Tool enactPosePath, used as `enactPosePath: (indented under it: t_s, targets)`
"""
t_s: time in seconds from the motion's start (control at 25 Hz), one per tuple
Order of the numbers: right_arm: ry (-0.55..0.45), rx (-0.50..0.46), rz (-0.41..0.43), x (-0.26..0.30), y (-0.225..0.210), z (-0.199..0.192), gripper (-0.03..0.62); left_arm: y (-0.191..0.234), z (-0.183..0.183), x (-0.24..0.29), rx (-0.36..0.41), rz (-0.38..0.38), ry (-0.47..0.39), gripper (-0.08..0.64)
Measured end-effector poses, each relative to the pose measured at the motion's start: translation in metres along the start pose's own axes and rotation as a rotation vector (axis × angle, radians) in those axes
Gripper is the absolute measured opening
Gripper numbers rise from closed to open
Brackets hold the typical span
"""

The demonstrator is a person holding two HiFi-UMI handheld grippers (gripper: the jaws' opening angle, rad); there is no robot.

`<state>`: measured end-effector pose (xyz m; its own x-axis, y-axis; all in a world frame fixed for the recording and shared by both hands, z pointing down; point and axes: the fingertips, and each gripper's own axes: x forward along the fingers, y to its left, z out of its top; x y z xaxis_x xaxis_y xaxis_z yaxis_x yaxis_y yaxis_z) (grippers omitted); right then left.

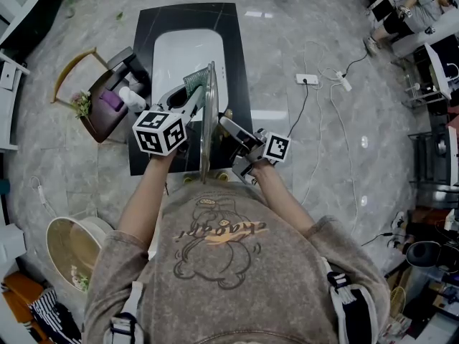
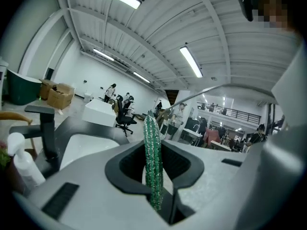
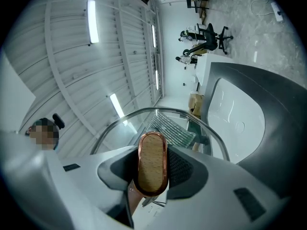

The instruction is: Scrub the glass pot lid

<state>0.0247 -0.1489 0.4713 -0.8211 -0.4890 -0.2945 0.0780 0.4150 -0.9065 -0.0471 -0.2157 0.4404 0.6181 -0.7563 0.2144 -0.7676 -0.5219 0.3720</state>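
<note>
Glass pot lid (image 1: 209, 113) on edge; our right gripper (image 1: 225, 125) clamps its wooden handle (image 3: 152, 164), left gripper (image 1: 195, 95) pinches green scrubber (image 2: 153, 166) just left of it.

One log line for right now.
right gripper: shut on lid knob | left gripper: shut on green scrubber | glass pot lid: on edge above sink
</note>
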Motion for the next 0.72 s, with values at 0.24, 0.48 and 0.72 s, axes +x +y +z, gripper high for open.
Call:
enactPosePath:
  t_s: [0.24, 0.48, 0.72]
  targets:
    - [-0.019, 0.004, 0.031, 0.000, 0.008, 0.000, 0.181, 0.015, -0.037, 0.006, 0.023, 0.035, 0.076, 0.084]
    - [-0.071, -0.004, 0.042, -0.004, 0.011, 0.012, 0.181, 0.013, -0.070, 0.002, 0.042, 0.022, 0.155, 0.084]
    - [-0.100, -0.033, 0.024, -0.005, 0.007, 0.019, 0.181, -0.001, -0.098, -0.008, -0.003, -0.023, 0.219, 0.084]
